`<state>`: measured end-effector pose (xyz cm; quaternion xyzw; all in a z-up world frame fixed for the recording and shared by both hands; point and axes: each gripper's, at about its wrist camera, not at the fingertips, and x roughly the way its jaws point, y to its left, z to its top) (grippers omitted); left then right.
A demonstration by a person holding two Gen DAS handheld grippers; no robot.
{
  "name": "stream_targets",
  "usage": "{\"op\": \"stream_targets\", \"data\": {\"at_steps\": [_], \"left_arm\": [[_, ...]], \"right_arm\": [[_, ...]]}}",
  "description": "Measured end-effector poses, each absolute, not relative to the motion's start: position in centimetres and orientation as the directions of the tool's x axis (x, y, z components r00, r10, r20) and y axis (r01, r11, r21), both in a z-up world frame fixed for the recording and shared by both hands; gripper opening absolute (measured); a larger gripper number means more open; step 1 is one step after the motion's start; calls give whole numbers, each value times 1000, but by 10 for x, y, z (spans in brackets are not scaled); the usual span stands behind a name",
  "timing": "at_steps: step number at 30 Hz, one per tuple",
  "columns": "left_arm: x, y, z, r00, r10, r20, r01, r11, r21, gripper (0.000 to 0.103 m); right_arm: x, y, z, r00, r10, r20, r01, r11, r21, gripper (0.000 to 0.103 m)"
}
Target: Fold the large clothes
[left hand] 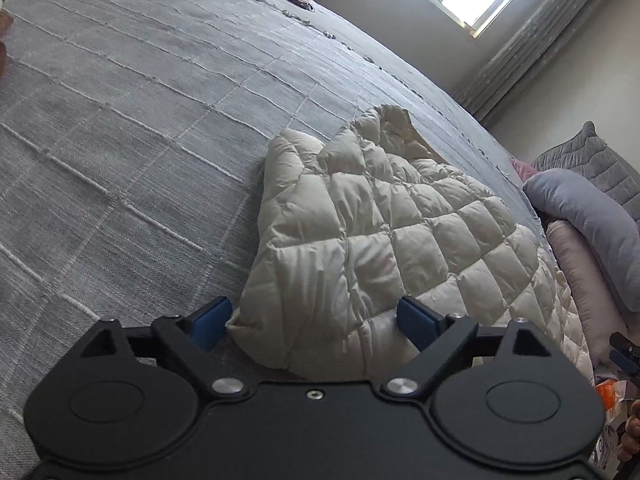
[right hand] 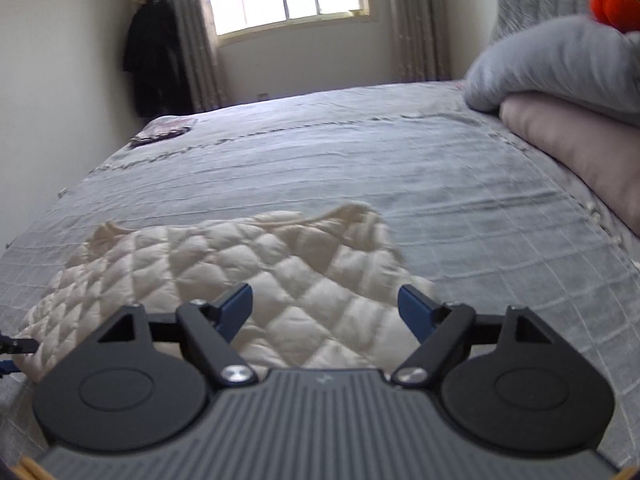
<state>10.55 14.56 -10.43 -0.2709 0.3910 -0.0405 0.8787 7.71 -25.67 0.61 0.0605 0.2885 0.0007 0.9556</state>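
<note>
A: What is the left gripper [left hand: 314, 322] looking like?

B: It is showing a smooth black body, two round black discs, two silver pivot screws, one small centre screw, and black link arms carrying blue fingers [left hand: 418, 320].

A: And the right gripper [right hand: 325, 312]?

B: It is showing the same black discs, silver screws and blue fingers [right hand: 236, 312], but its middle plate is grey and ribbed lengthwise.
</note>
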Motion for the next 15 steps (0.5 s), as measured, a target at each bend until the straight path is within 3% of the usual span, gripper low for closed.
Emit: {"op": "stream_targets", "data": {"at_steps": [10, 12, 14, 15], "left_arm": [[123, 145, -119, 704, -329, -629, -112, 823, -557, 86], [123, 145, -120, 716, -327, -617, -100, 826, -554, 76], [122, 146, -122, 725, -323, -608, -102, 823, -559, 67], [121, 147, -122, 729, -326, -602, -105, 816, -568, 61]], "right_arm": [[110, -172, -7, 844, 170, -509, -144, 986, 90, 75], [111, -163, -17, 847, 223, -482, -194, 975, 111, 70], [112, -157, -30, 833, 285, -474, -248, 959, 140, 47], [114, -153, -35, 824, 297, -483, -260, 955, 143, 45]]}}
